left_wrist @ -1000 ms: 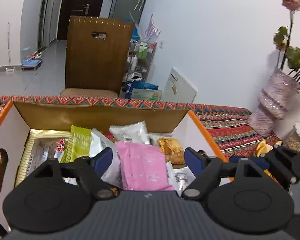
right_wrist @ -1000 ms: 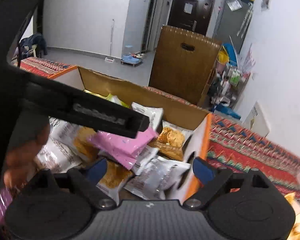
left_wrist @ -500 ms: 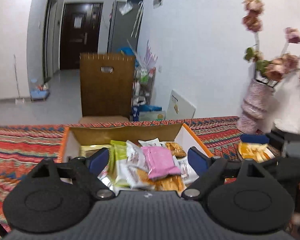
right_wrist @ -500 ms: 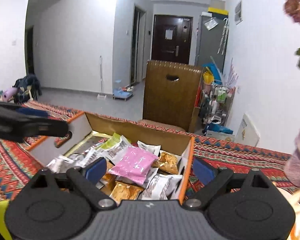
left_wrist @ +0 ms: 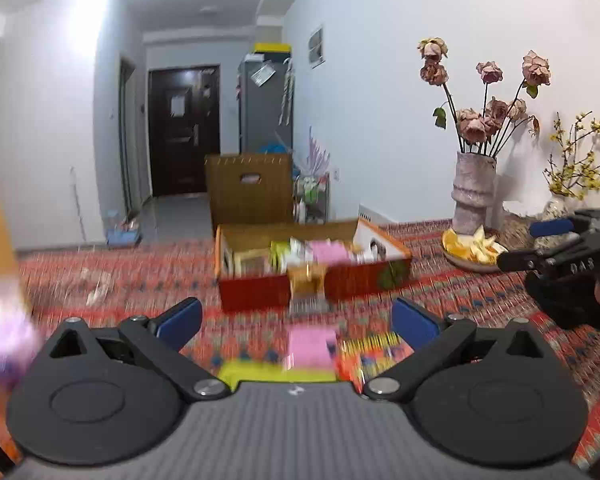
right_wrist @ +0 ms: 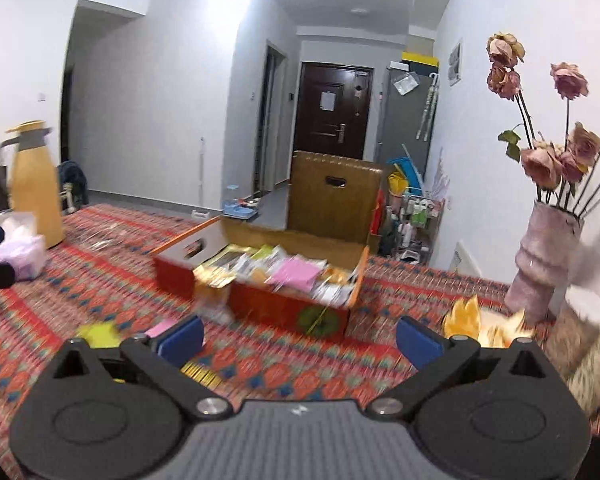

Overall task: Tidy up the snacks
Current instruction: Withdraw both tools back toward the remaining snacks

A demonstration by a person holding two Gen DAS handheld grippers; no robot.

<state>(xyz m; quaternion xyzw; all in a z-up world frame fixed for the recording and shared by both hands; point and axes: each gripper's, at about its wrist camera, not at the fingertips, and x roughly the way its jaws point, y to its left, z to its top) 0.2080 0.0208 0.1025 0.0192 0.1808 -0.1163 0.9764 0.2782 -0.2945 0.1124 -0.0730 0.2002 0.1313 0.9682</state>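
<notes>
Patterned red tablecloth [left_wrist: 120,276] covers the table; on it, mid-frame in both wrist views, sits the open cardboard box [left_wrist: 312,258] [right_wrist: 260,276] packed with snack packets, a pink packet [right_wrist: 296,272] lying on top of the pile. Loose snacks lie on the cloth on the box's near side: a pink packet [left_wrist: 312,346] and a yellow-green packet [left_wrist: 256,370], both blurred. Left gripper [left_wrist: 296,320] and right gripper [right_wrist: 298,334] both hover well short of the box, fingers spread wide, nothing between them.
</notes>
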